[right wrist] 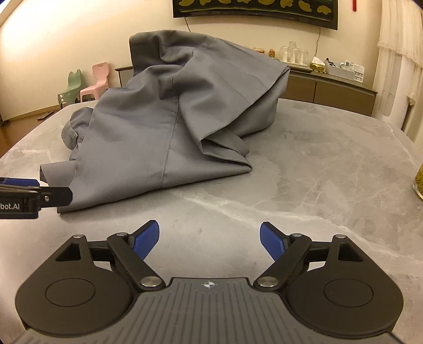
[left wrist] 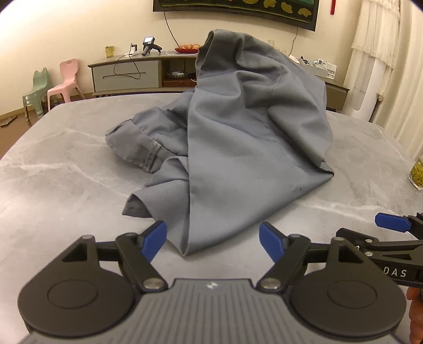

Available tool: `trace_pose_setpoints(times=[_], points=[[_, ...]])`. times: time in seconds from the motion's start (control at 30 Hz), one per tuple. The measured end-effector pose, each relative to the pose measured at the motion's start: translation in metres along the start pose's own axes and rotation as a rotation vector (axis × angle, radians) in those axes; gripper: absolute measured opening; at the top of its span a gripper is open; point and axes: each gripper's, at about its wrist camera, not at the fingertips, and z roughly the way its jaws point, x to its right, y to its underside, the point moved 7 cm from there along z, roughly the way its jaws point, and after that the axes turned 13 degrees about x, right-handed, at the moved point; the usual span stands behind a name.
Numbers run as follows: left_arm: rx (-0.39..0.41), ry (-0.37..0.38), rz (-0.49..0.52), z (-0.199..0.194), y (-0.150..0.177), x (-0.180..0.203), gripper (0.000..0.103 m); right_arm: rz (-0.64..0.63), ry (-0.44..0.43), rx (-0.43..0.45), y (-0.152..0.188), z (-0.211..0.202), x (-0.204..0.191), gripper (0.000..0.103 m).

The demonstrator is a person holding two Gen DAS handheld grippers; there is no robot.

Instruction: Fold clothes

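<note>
A grey garment [left wrist: 232, 137] lies in a tall crumpled heap on the grey marble table [left wrist: 53, 185]; it also shows in the right wrist view [right wrist: 164, 124]. My left gripper [left wrist: 212, 242] is open, and the garment's near corner lies between its blue pads, untouched. My right gripper [right wrist: 210, 238] is open and empty over bare table, to the right of the garment's near edge. The right gripper also shows at the right edge of the left wrist view [left wrist: 391, 225]; the left one shows at the left edge of the right wrist view [right wrist: 31, 195].
A glass jar [left wrist: 417, 174] with yellow contents stands at the table's right edge. Behind the table are a low cabinet [left wrist: 127, 74], a pink chair [left wrist: 63, 82] and a green chair [left wrist: 37, 90], and a wall screen [left wrist: 238, 8].
</note>
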Motion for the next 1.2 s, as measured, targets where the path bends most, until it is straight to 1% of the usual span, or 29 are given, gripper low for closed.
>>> trace_pose_setpoints(times=[0.1, 0.13, 0.23, 0.33, 0.43, 0.47, 0.5, 0.53, 0.57, 0.6, 0.63, 0.67, 0.73, 0.83, 0.9, 1.0, 1.07, 1.13, 1.17, 1.2], points=[[-0.005, 0.008, -0.004, 0.004, 0.001, -0.001, 0.08, 0.005, -0.002, -0.002, -0.001, 0.002, 0.0, 0.087], [-0.011, 0.021, -0.004, 0.006, 0.001, -0.001, 0.081, 0.007, -0.001, -0.005, 0.0, 0.003, 0.001, 0.088], [-0.013, 0.014, 0.01, 0.013, 0.003, -0.005, 0.087, 0.016, 0.018, -0.024, 0.004, 0.008, 0.006, 0.088], [-0.023, -0.008, 0.035, 0.025, 0.007, -0.011, 0.089, 0.026, 0.044, -0.045, 0.009, 0.015, 0.012, 0.088], [-0.044, -0.035, 0.035, 0.04, 0.01, -0.018, 0.089, 0.035, 0.066, -0.061, 0.012, 0.023, 0.018, 0.09], [-0.05, -0.041, 0.03, 0.045, 0.011, -0.02, 0.089, 0.037, 0.074, -0.068, 0.013, 0.027, 0.019, 0.091], [-0.042, -0.04, 0.024, 0.049, 0.009, -0.022, 0.089, 0.031, 0.082, -0.071, 0.013, 0.03, 0.02, 0.094], [-0.034, -0.039, 0.018, 0.053, 0.007, -0.023, 0.076, 0.02, 0.09, -0.071, 0.014, 0.033, 0.02, 0.096], [-0.026, -0.038, 0.012, 0.056, 0.005, -0.025, 0.05, 0.012, 0.094, -0.071, 0.014, 0.036, 0.021, 0.098], [-0.022, -0.043, 0.002, 0.059, 0.001, -0.03, 0.037, 0.006, 0.095, -0.072, 0.013, 0.038, 0.021, 0.1], [-0.018, -0.048, -0.008, 0.061, -0.002, -0.035, 0.015, 0.004, 0.096, -0.075, 0.012, 0.041, 0.021, 0.101], [-0.014, -0.052, -0.02, 0.063, -0.006, -0.04, 0.005, 0.005, 0.096, -0.08, 0.011, 0.043, 0.022, 0.101], [0.011, -0.024, -0.135, 0.058, -0.021, -0.063, 0.003, 0.009, 0.096, -0.099, 0.008, 0.048, 0.022, 0.101], [0.118, -0.046, -0.237, 0.029, -0.052, -0.101, 0.002, 0.045, 0.084, -0.108, -0.005, 0.055, 0.02, 0.101], [0.162, -0.057, -0.282, 0.013, -0.065, -0.124, 0.003, 0.062, 0.069, -0.086, -0.02, 0.059, 0.016, 0.101], [0.128, -0.063, -0.301, 0.013, -0.058, -0.14, 0.003, 0.087, 0.03, -0.032, -0.048, 0.073, 0.003, 0.102], [0.089, -0.055, -0.298, 0.023, -0.049, -0.137, 0.003, 0.101, -0.003, -0.005, -0.066, 0.091, -0.01, 0.102], [0.069, -0.048, -0.273, 0.031, -0.042, -0.131, 0.003, 0.125, -0.03, -0.005, -0.077, 0.113, -0.022, 0.102], [0.061, -0.045, -0.259, 0.035, -0.04, -0.129, 0.003, 0.153, -0.051, -0.009, -0.08, 0.123, -0.027, 0.099], [0.054, -0.043, -0.247, 0.039, -0.038, -0.127, 0.003, 0.184, -0.076, -0.015, -0.082, 0.131, -0.03, 0.073]])
